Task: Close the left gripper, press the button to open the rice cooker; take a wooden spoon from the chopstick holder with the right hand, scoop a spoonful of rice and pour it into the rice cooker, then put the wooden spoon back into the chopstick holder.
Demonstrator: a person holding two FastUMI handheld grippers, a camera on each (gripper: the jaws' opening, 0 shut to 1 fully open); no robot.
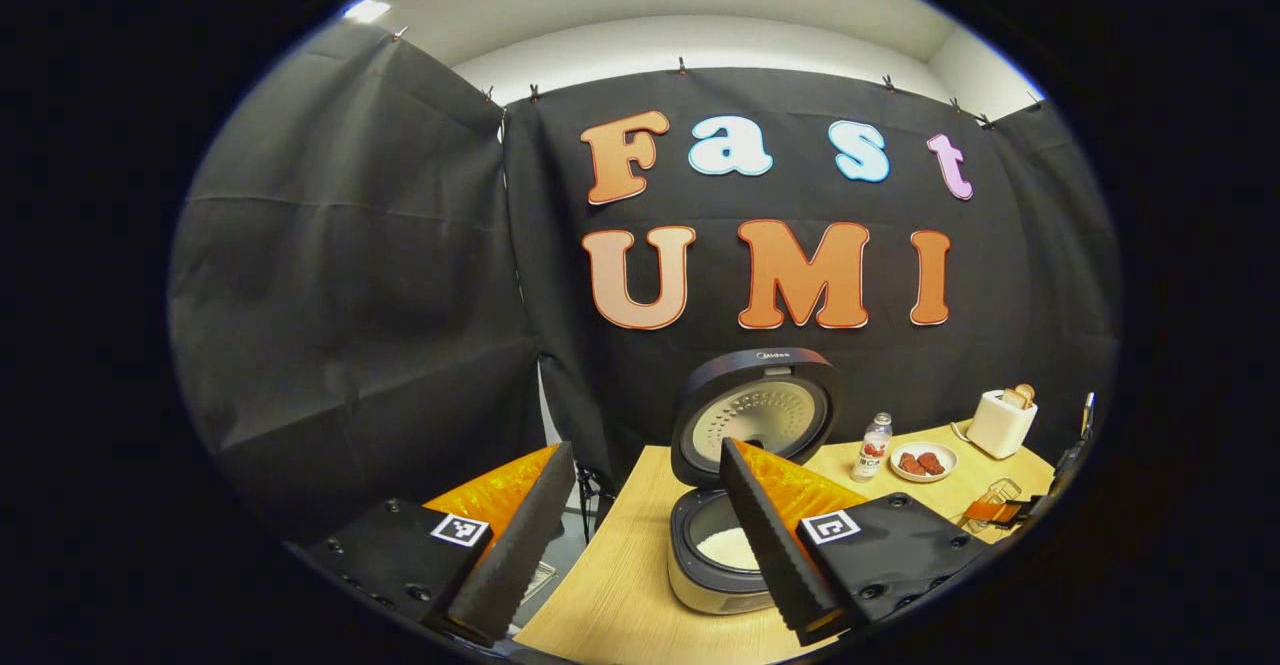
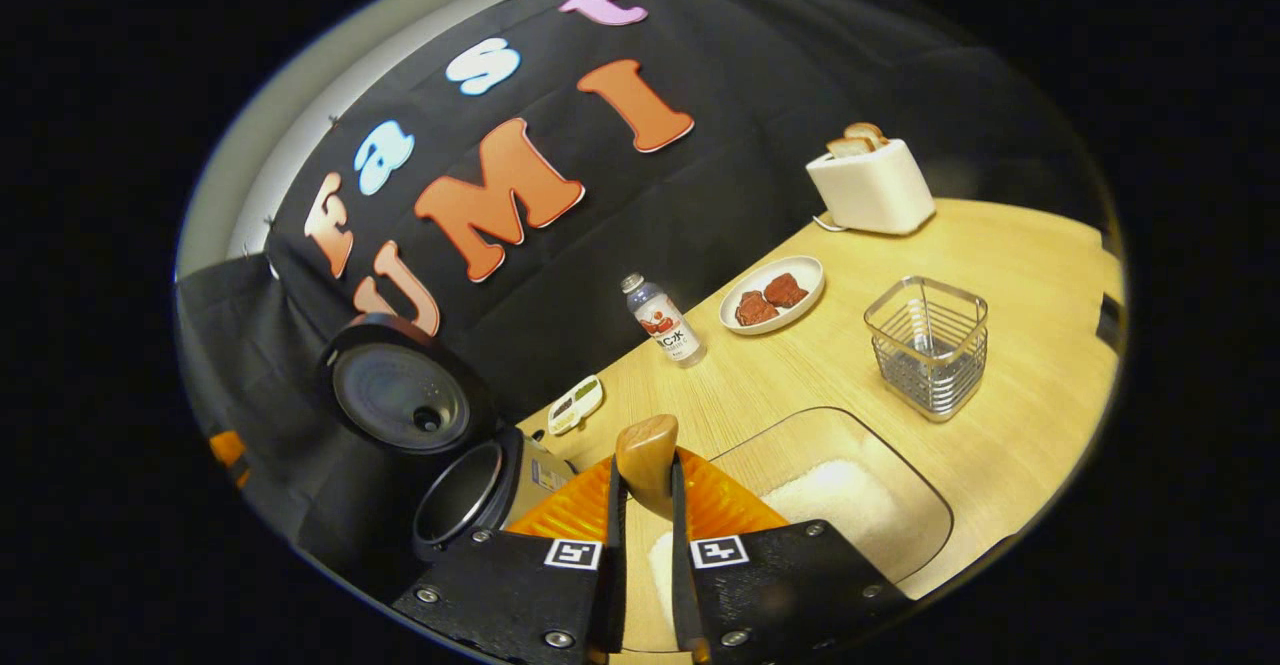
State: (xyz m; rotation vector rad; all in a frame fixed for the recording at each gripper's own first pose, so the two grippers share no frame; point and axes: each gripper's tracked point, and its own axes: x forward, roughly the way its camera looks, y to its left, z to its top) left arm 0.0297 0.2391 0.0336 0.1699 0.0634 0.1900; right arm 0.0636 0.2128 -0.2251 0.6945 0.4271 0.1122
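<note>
Here the right tongs point(image 2: 648, 505) pinch the wooden spoon point(image 2: 646, 465) by its handle, upright over the rice tray point(image 2: 905, 490), with the open rice cooker point(image 2: 470, 490) off to the tray's left and the left tongs point(image 1: 640, 535) spread wide nearer that cooker.

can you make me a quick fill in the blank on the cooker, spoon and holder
1. The cooker's lid is ____.
2. The right gripper is shut on the ____.
3. The wire holder is ____ inside.
4. The plate lies between the bottle and the ____.

Missing words: open; spoon; empty; toaster
</note>
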